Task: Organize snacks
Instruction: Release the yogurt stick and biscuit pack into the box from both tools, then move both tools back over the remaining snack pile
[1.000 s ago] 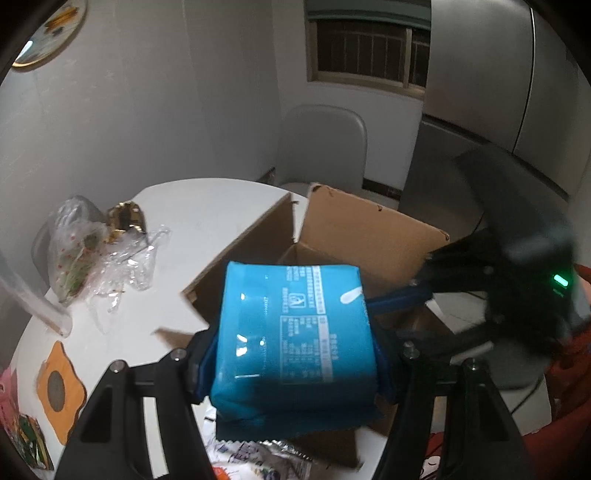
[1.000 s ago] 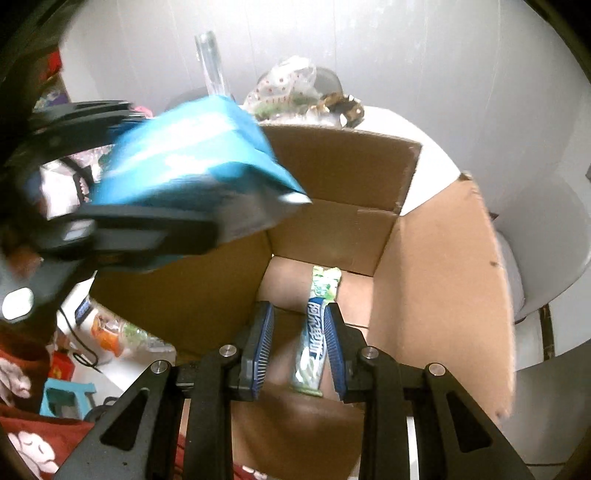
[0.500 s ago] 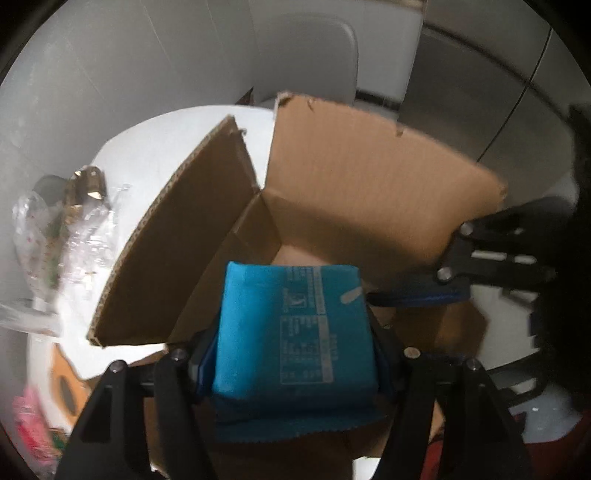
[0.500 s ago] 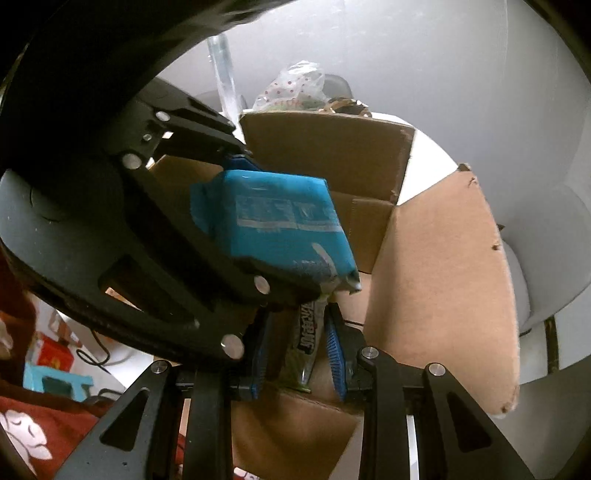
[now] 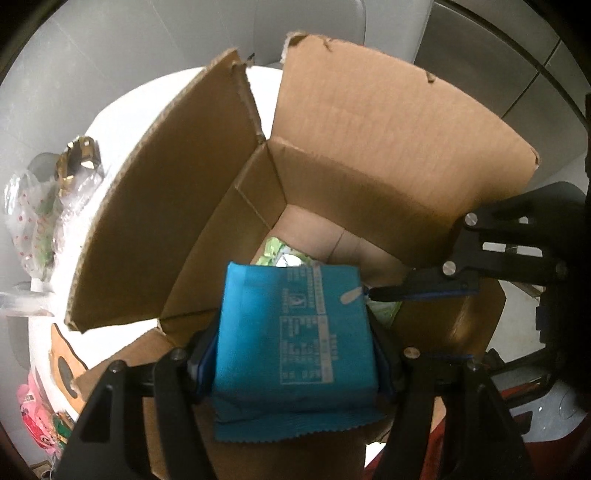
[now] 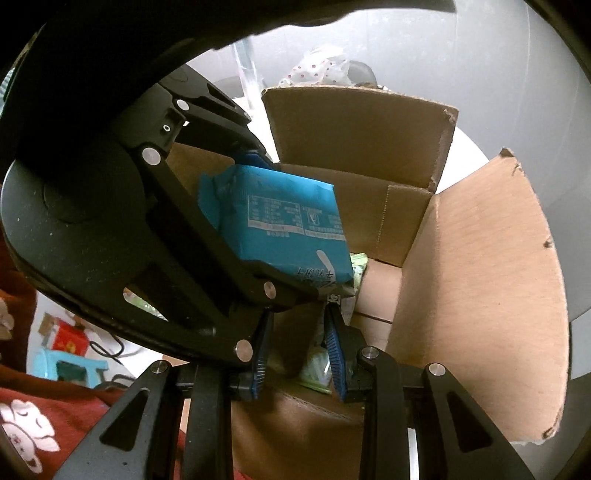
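My left gripper (image 5: 293,352) is shut on a blue snack packet (image 5: 295,332), pads pressing both its sides. It hangs just above the mouth of an open cardboard box (image 5: 369,147), pointing down into it. The right wrist view shows the same blue packet (image 6: 280,225) over the box (image 6: 354,140). A green snack packet (image 5: 275,253) lies on the box floor, half hidden by the blue one. My right gripper (image 6: 298,321) reaches into the box, jaws a narrow gap apart. The green packet (image 6: 316,365) shows between them against the right finger, with a gap at the left finger.
The box stands on a round white table (image 5: 122,122). Clear bags of snacks (image 5: 33,206) lie at its left edge, pink packets (image 5: 33,417) and an orange flat piece (image 5: 61,365) nearer. A pale chair (image 5: 325,14) stands behind. A teal stool (image 6: 74,365) is on the floor.
My left gripper tipped downward and sank with the blue packet from beside the box to just over its opening. The right gripper stayed in the box, jaws unchanged.
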Demonstrator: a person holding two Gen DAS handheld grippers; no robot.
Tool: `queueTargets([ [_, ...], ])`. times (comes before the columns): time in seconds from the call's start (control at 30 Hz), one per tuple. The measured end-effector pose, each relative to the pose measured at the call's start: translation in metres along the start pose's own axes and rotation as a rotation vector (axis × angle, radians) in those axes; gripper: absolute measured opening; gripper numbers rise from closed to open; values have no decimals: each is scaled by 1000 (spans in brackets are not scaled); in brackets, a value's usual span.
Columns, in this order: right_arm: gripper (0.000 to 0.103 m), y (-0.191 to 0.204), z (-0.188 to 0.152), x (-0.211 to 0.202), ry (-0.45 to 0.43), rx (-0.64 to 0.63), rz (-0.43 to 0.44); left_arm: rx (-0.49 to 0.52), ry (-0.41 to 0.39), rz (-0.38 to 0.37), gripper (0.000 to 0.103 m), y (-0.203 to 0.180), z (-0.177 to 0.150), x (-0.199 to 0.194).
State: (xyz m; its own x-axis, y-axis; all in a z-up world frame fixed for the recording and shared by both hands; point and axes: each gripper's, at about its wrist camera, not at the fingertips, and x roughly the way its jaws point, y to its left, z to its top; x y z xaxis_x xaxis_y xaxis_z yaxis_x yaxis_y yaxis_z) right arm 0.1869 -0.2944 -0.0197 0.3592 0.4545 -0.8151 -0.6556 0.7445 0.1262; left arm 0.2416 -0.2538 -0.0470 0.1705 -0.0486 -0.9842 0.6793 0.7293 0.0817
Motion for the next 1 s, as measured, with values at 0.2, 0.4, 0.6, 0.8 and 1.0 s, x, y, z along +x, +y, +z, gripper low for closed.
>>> queueTargets([
  [0.2,24,-2,9,10,17,-2,19,-6,12,-8,63,1,3,0],
  [0.4,24,2,14,16,24,-3,36,-21,28,-24,64,4,5,1],
  [0.6,24,3,18,24,29,-8,46,-34,31,-15,65,9,4,1],
  [0.8,24,0,18,25,31,-5,54,-27,19,-9,65,7,0,-8],
  [1.0,30,5,15,5,-3,20,10,-64,-117,-8,65,10,-19,-57],
])
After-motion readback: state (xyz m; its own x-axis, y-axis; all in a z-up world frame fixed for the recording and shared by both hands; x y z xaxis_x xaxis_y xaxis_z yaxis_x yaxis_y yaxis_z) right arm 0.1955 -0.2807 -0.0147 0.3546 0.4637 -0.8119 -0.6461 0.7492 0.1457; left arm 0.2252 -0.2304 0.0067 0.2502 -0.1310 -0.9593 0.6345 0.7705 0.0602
